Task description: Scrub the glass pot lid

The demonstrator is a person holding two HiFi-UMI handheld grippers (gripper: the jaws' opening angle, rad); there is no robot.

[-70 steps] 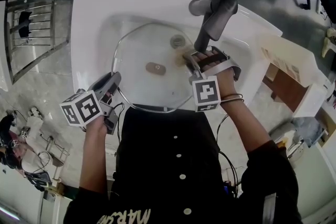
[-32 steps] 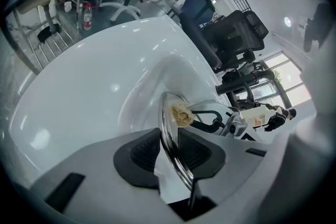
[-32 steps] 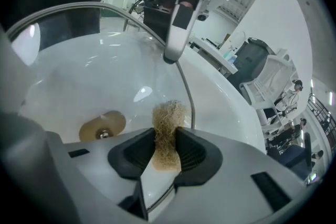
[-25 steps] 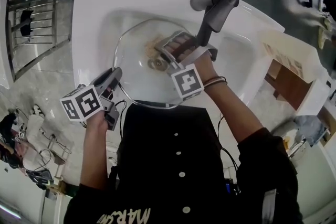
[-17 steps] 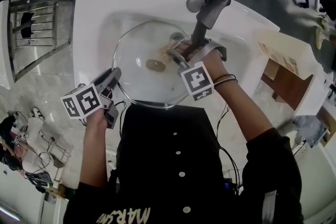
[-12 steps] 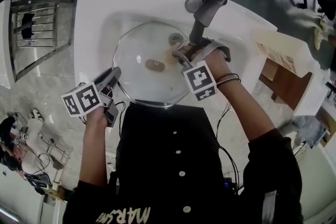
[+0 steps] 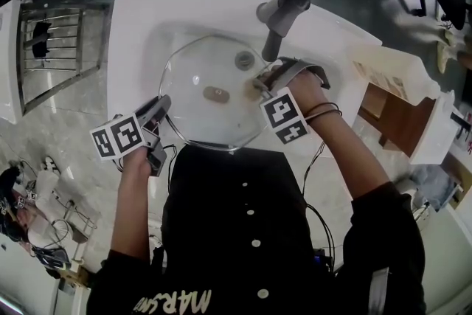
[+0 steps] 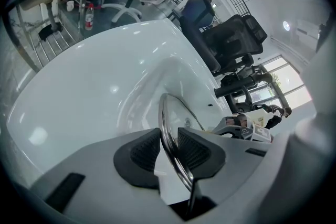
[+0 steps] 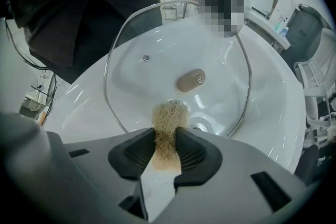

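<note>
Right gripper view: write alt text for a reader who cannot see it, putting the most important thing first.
The right gripper is shut on a tan scrubbing pad, whose tip meets the near rim of a glass pot lid. The lid, with a brown knob at its centre, sits in a white sink.

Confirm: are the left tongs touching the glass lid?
Touching. The left gripper view shows the left tongs closed on the glass lid, with its metal rim pinched between both pads.
</note>
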